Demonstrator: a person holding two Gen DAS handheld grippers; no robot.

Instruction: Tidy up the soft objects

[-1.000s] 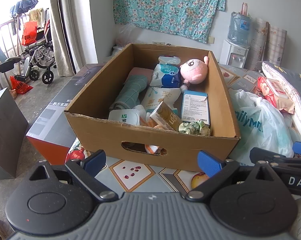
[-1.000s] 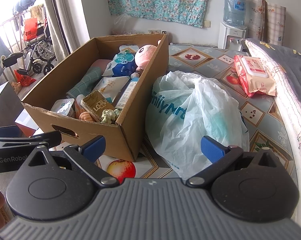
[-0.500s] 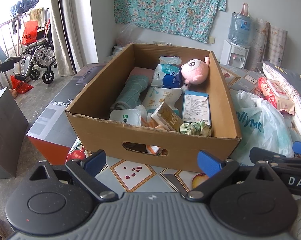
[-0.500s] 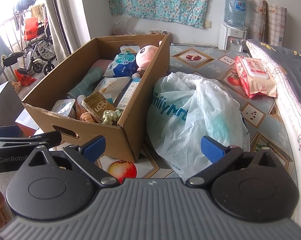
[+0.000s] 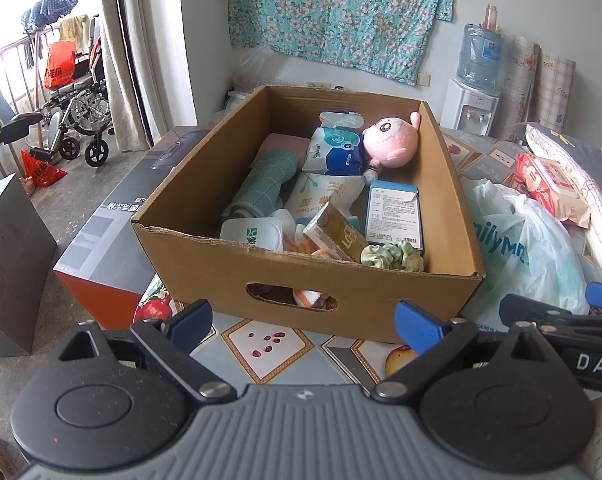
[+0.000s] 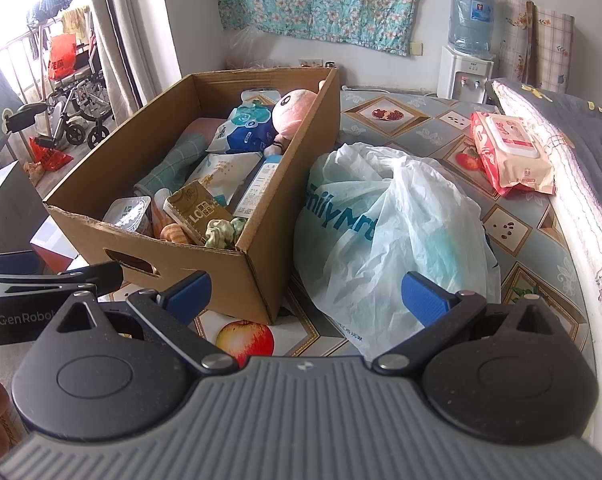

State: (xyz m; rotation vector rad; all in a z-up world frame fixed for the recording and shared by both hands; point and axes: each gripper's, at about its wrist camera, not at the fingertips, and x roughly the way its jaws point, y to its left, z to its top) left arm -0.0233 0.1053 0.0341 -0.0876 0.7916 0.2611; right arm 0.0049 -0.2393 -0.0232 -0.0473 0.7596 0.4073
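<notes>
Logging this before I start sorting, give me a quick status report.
Left gripper open, empty. Right gripper open, empty. Pink plush toy and green scrunchie in cardboard box, untouched. White plastic bag beside box, near right gripper.

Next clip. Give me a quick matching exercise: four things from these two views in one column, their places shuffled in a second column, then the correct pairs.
Things:
1. pink plush toy
2. green scrunchie
3. plastic bag
4. pack of wipes

Places:
A. on the patterned mat, against the outside of the cardboard box
B. inside the box, at its far end
C. on the mat, beside the folded quilt
D. inside the box, in a near corner

Pairs: 1-B, 2-D, 3-A, 4-C
</notes>
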